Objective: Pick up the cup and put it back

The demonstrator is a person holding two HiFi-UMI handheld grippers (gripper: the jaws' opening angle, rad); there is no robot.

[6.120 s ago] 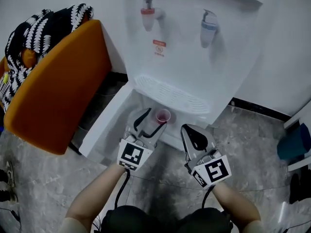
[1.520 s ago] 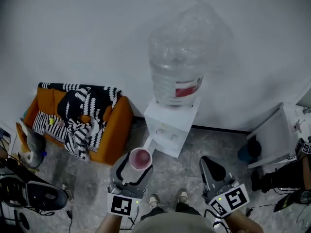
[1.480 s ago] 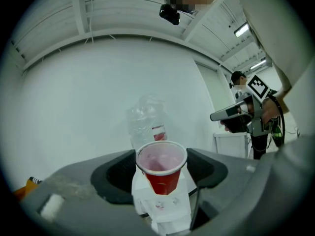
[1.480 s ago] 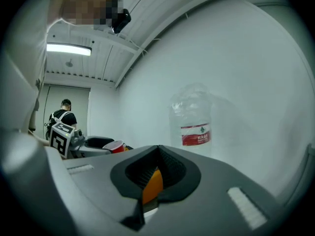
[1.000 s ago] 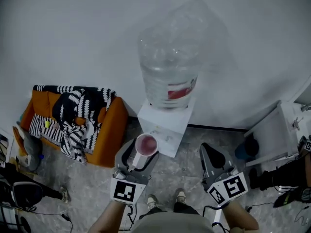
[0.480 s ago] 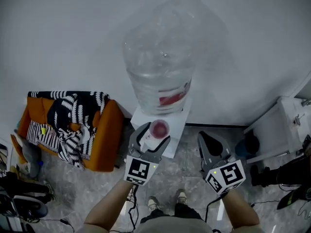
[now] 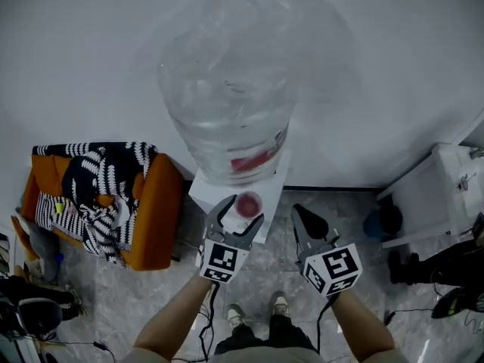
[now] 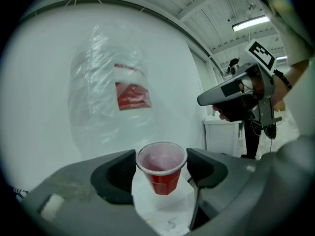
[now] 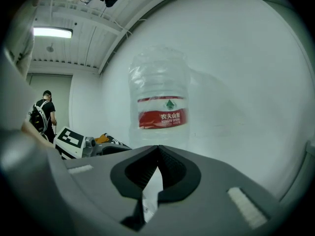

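Left gripper (image 7: 239,207) is pinching the red cup (image 8: 161,170) just under its white rim, one dark pad on each side, the cup upright and held in the air in front of the water bottle (image 7: 227,97); in the head view it sits over the near edge of the white dispenser (image 7: 206,193). Right gripper (image 9: 156,156) has its jaws pressed together with nothing between them, and it hangs just beside the left one. Six seconds ago the cup was low at the dispenser's drip tray beneath the two taps. Since half a second ago the bottle has swelled to fill the upper middle of the head view, and both grippers have drawn nearer to it. The orange chair (image 7: 151,214) with its black-and-white striped cloth (image 7: 94,191) stays at the left, and the white cabinet (image 7: 431,195) at the right. On the bottle, a red label (image 9: 161,112) carries a small emblem and the white characters 农夫山泉; the finer line beneath is too small to read. Clear film wraps the bottle.
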